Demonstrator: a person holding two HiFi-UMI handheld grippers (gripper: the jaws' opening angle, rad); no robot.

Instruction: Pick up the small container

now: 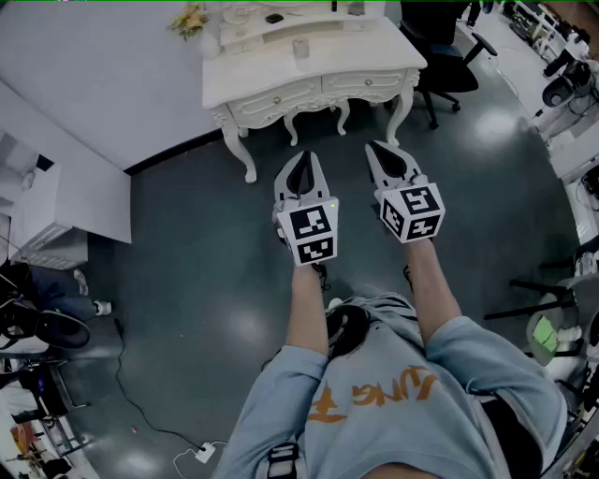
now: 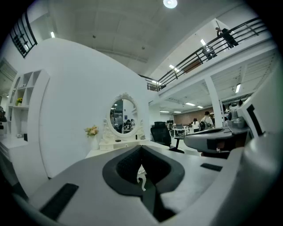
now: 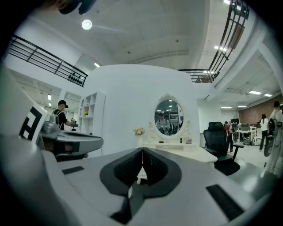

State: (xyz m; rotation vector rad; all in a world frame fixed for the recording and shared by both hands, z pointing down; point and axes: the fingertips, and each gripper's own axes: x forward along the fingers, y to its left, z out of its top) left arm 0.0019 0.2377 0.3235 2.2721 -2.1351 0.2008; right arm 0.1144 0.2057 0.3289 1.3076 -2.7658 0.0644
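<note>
A white dressing table (image 1: 374, 58) stands ahead of me at the top of the head view. On its top sits a small pale cylindrical container (image 1: 300, 47). My left gripper (image 1: 301, 157) and right gripper (image 1: 373, 147) are held side by side over the floor, short of the table's front. Both point toward the table, apart from the container. The left gripper (image 2: 141, 148) has its jaws together with nothing between them. The right gripper (image 3: 142, 152) is likewise shut and empty. An oval mirror (image 3: 168, 116) rises behind the tabletop.
A vase of flowers (image 1: 190, 20) stands at the table's left end and a dark object (image 1: 273, 18) lies on its raised shelf. A black office chair (image 1: 449, 56) is right of the table. White shelving (image 1: 37, 210) stands on the left. A cable and power strip (image 1: 201, 455) lie on the floor.
</note>
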